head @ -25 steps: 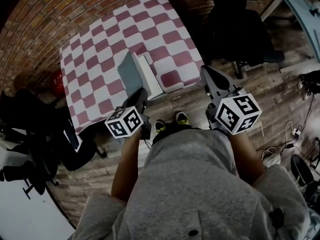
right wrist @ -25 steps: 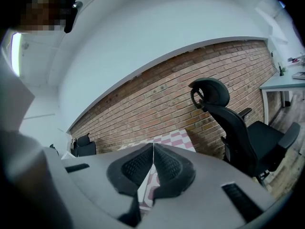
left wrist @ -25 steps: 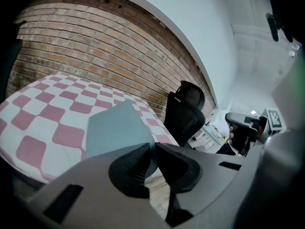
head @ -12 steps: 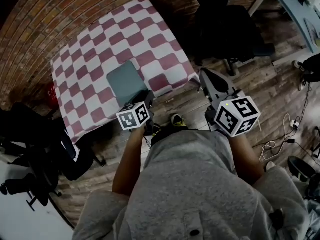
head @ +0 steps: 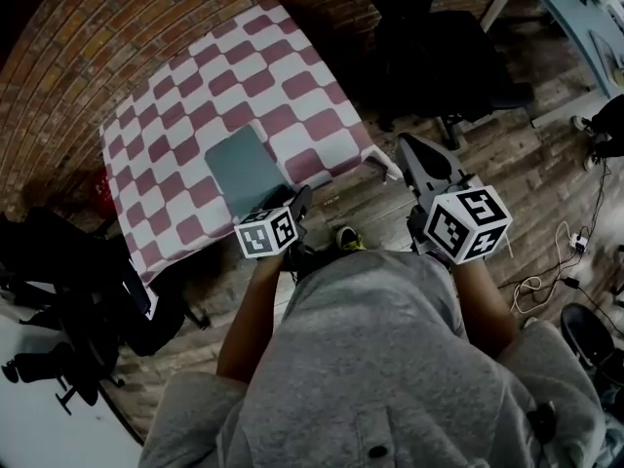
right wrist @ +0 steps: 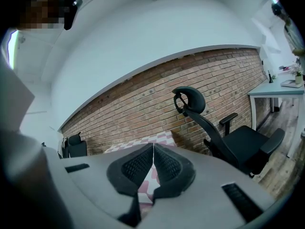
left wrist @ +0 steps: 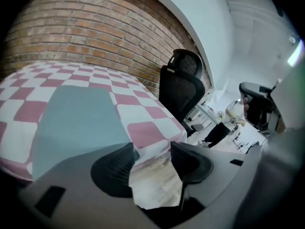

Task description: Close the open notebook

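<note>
The notebook (head: 244, 169) lies flat and closed on the red-and-white checkered table (head: 195, 96), showing only its grey-teal cover. In the left gripper view the notebook (left wrist: 76, 118) fills the left foreground on the table (left wrist: 143, 113). My left gripper (head: 302, 201) hovers at the table's near edge, just right of the notebook's near corner. Its jaws have just been opening, and the left gripper (left wrist: 152, 149) stands open with nothing between the pads. My right gripper (head: 409, 149) is off the table's right corner. The right gripper (right wrist: 153, 149) is shut and empty.
A black office chair (head: 439, 47) stands right of the table, seen also as the chair (left wrist: 183, 85) and the chair (right wrist: 224, 132). A brick wall (right wrist: 143, 99) backs the table. More black chairs (head: 58, 291) sit at left. Cables (head: 556, 261) lie on the floor at right.
The notebook's cover stood raised over white pages; it now lies flat and closed. The left gripper has drawn back to the near edge and its jaws have spread apart.
</note>
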